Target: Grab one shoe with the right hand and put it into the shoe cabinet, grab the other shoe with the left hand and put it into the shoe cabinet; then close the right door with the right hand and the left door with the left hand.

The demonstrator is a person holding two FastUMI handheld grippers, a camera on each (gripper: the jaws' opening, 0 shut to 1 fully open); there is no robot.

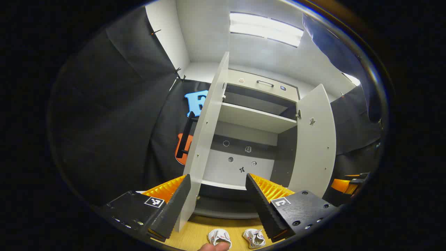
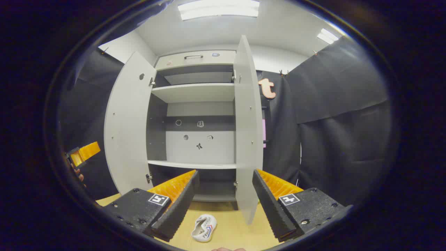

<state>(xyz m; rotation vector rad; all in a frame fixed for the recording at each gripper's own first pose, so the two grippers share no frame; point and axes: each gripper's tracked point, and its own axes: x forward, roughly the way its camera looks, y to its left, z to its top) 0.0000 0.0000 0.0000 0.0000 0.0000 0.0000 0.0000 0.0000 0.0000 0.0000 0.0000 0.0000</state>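
The two small white shoes lie on the wooden floor [image 1: 195, 237] in front of the open shoe cabinet [image 1: 256, 118], and nothing holds them. In the left gripper view they sit side by side at about 6 o'clock, the left shoe [image 1: 219, 237] and the right shoe [image 1: 254, 237], low down between the tips. In the right gripper view one white shoe [image 2: 204, 227] lies at about 6 o'clock too, just under the gap in the fingers and a bit nearer the left one. Its long way runs slanted, from 7 o'clock up to 1 o'clock, with the open top facing up. The right gripper [image 2: 225, 198] has its fingers spread wide with nothing in them. It points at the cabinet, so I think it must tip down toward 6 o'clock to reach the shoe. The left gripper [image 1: 217, 202] is spread wide too, and it holds nothing. Both look about as close to the shoes, but the task gives the first shoe to the right hand. The left door [image 1: 205, 139] and the right door [image 1: 313, 139] both stand open. The middle shelf [image 2: 191, 164] sits at about 12 o'clock above the shoe, bare and ready.
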